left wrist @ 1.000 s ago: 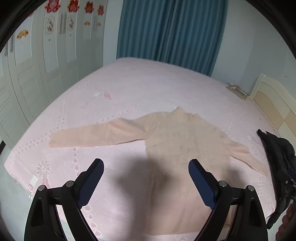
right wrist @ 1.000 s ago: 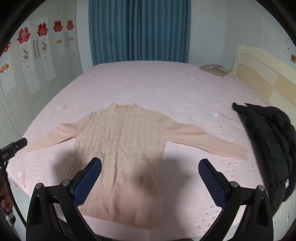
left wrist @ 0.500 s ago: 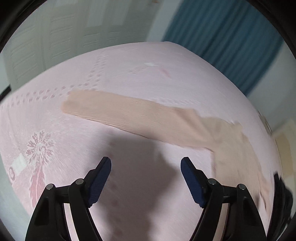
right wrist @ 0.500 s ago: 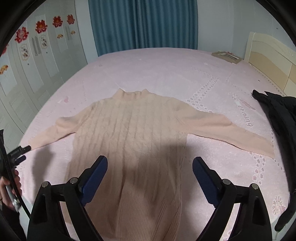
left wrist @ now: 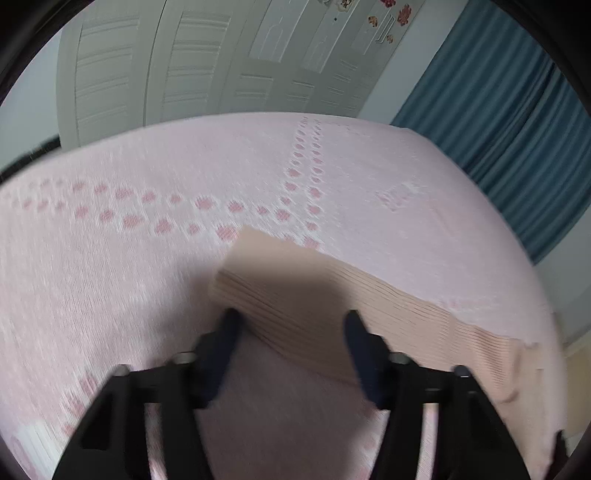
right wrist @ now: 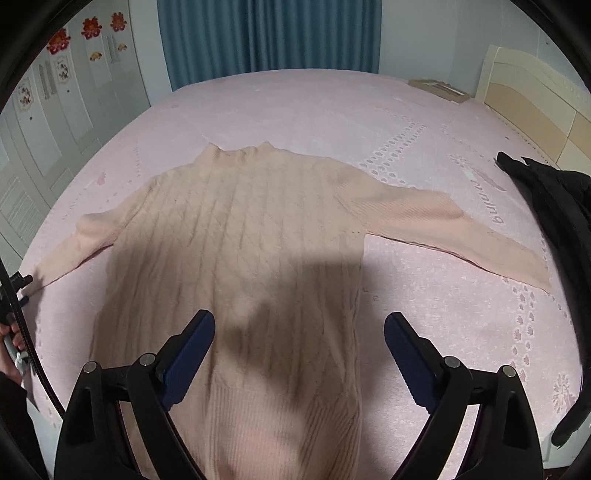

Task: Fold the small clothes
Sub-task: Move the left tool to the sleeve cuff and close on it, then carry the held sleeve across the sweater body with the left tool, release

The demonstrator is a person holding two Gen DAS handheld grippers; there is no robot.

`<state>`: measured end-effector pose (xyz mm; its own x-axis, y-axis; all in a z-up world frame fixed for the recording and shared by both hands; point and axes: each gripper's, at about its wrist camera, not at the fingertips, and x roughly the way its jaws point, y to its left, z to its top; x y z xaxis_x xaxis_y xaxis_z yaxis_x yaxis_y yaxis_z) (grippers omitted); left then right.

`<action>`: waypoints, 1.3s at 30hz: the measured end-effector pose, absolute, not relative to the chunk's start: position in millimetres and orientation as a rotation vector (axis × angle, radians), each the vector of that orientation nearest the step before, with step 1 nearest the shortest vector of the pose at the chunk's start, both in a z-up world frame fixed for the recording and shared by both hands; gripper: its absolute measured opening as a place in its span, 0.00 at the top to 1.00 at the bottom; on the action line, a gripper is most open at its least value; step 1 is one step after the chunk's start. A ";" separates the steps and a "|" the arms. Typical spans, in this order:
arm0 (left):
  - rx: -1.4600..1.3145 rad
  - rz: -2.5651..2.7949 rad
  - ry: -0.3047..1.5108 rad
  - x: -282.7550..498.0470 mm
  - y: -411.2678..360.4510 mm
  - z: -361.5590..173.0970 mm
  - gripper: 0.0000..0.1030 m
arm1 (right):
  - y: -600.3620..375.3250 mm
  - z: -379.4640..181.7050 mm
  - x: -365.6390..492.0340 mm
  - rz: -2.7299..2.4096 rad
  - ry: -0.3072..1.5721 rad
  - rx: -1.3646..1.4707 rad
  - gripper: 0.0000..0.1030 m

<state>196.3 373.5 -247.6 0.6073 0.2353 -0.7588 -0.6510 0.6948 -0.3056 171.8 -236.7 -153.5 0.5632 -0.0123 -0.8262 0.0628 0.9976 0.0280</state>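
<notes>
Bare bedspread [right wrist: 443, 302] lies open around the sweater [right wrist: 240, 236]; a black jacket [right wrist: 554, 206] blocks the right edge.

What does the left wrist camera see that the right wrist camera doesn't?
Only the left wrist view shows the sweater's cuff up close, lying just ahead of the open left gripper, though the picture is blurry. Only the right wrist view shows the whole sweater spread flat, the black jacket at the bed's right edge, the headboard and the open right gripper. Both show the pink bedspread, the teal curtain and the white wardrobe doors.
</notes>
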 end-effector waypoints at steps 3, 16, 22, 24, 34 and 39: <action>-0.540 0.547 0.752 207.5 370.6 -242.0 0.90 | -244.0 -152.8 168.2 -0.045 0.967 0.075 0.11; -0.202 0.260 0.608 291.2 174.4 -89.5 0.91 | -324.3 -139.3 144.5 -0.076 0.908 0.173 0.11; -0.147 0.094 0.589 326.3 27.9 -60.4 0.91 | -371.8 -144.9 137.3 -0.068 0.907 0.269 0.11; -0.140 0.022 0.605 342.4 -23.9 -66.3 0.91 | -381.0 -147.4 135.3 -0.077 0.902 0.267 0.11; -0.116 -0.287 0.814 360.5 -196.0 -145.6 0.80 | -380.0 -186.0 128.9 -0.036 0.971 0.234 0.11; -0.086 -0.273 0.828 347.8 -187.1 -165.9 0.32 | -368.9 -204.7 143.8 0.002 0.998 0.229 0.11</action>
